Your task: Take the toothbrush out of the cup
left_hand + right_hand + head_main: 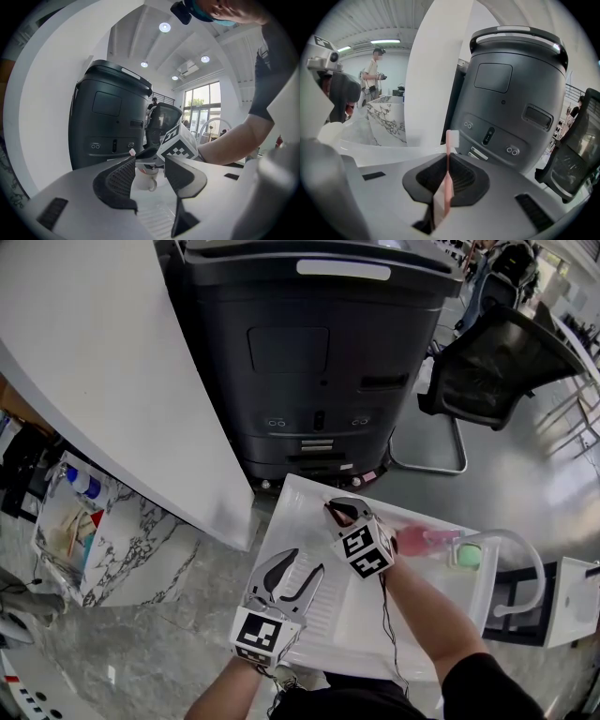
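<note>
Toothbrush (450,147), pink, stands upright, pinched at its handle by the closed right tool (447,172) directly above the white cup (146,178). Its lower end seems not yet clear of the cup, so the way out looks straight up along its long axis. Left tool (150,165), just short of the cup on the white worktop (349,626), gapes open and empty. No writing is readable.

The pink toothbrush (451,140) is looking like smooth plastic; the white cup (143,179) is shining glossy; the black pads (464,180) of the right tongs (447,160) are showing ribbed, matt rubber.
</note>
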The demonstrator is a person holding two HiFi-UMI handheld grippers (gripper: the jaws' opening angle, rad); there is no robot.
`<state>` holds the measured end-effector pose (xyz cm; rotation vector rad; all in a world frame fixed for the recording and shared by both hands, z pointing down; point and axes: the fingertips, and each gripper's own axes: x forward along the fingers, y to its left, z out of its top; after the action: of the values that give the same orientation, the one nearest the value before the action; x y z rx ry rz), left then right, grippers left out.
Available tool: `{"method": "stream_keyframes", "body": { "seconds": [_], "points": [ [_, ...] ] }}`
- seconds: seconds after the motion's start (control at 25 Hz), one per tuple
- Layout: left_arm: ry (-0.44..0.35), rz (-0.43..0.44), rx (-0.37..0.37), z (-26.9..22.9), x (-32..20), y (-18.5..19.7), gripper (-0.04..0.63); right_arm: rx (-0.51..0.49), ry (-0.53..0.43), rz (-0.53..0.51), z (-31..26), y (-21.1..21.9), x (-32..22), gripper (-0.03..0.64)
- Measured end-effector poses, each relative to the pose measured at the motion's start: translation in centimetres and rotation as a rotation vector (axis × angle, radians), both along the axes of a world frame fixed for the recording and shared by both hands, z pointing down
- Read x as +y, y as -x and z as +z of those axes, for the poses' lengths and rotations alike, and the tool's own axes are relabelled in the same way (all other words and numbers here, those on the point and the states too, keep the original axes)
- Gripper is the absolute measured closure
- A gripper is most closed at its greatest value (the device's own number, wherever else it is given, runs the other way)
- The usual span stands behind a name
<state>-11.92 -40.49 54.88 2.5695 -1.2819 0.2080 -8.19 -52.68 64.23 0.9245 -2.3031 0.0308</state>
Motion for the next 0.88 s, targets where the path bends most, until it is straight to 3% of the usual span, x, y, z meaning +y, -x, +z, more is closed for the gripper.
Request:
{"method": "stream_keyframes", "body": {
  "seconds": [0.36, 0.88],
  "points": [
    [-0.007, -0.004, -0.002, -0.9, 0.5, 0.5, 0.391, -0.032, -0.02, 0.029, -1.1, -0.2, 0.1, 0.591],
    [-0.067, -0.002, -0.022, -4.0, 2.9, 1.3, 0.392, -0.134, -0.132, 0.081, -7.3, -0.4, 1.2, 0.591]
  ]
}}
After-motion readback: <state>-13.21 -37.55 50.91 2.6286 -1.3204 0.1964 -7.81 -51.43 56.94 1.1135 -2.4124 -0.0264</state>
